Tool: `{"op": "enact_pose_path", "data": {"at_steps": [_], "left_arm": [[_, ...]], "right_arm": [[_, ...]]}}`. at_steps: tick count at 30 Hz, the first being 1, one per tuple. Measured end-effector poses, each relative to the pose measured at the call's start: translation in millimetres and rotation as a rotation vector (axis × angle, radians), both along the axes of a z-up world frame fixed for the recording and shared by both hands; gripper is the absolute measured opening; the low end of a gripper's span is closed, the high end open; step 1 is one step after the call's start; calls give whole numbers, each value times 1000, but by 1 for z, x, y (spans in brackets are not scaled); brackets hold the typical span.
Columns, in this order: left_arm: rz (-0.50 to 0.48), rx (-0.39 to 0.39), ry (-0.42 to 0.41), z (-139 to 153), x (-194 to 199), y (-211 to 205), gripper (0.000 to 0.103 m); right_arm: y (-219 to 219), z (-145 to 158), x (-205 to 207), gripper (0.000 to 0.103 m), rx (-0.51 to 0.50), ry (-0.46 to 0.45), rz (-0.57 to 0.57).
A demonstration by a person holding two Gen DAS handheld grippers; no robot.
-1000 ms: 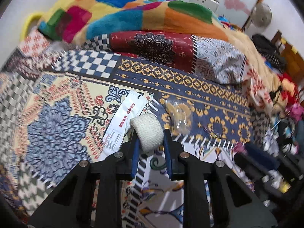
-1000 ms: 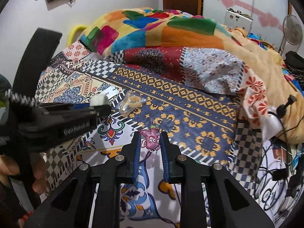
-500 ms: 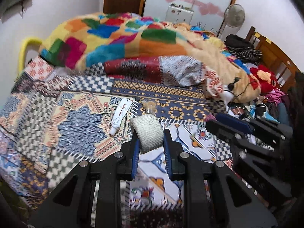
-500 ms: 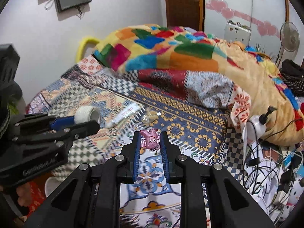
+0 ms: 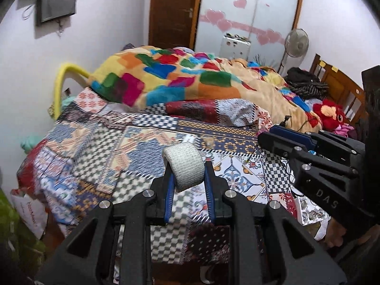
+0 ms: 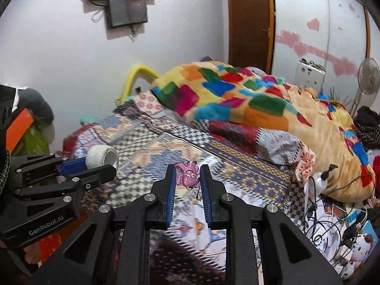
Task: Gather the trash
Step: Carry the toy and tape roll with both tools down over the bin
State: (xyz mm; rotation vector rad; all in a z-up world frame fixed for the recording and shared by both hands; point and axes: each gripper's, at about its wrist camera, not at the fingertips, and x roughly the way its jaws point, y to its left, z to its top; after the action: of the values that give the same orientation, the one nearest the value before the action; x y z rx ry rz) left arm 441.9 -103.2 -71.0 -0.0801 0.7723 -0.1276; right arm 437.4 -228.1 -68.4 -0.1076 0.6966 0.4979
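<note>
My left gripper (image 5: 187, 166) is shut on a white bandage roll (image 5: 184, 163) and holds it in the air above the near edge of the bed. The roll also shows in the right wrist view (image 6: 102, 158), at the tip of the left gripper (image 6: 104, 163). My right gripper (image 6: 188, 174) is shut on a small pink toy figure (image 6: 187, 174) and holds it above the bed. The right gripper shows at the right of the left wrist view (image 5: 280, 140). A white tube (image 6: 209, 159) and a clear wrapper (image 5: 209, 141) lie on the patterned bedsheet (image 5: 99, 152).
A colourful blanket (image 5: 171, 80) is heaped at the back of the bed. Cables and small items (image 6: 332, 216) lie at the right. A green bag (image 5: 14, 228) is low at the left. A door (image 5: 173, 11), a wardrobe and a fan (image 5: 296, 40) stand behind.
Both grippers have pulled back and up from the bed, each still holding its item. The tube and wrapper now lie far ahead. More of the room shows.
</note>
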Motion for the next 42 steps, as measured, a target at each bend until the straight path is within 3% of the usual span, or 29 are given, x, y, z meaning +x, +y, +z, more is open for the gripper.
{"op": "enact_pose_path", "data": {"at_steps": [11,21,31,42], "left_arm": [[131,6,-31,16,-82,84,22],[276,-15,-25,2,-147,158,22],[401,2,39,-36,-190,226,22],[504,-64,171,-103,-224,292,22]], "right_arm": [[69,20,-59,19,2,-40,119],[149,4,-105,19,-10,4,249],[225,-29,-137,19,-45,81,369],[301,-85,-161,19,-120,209,508]]}}
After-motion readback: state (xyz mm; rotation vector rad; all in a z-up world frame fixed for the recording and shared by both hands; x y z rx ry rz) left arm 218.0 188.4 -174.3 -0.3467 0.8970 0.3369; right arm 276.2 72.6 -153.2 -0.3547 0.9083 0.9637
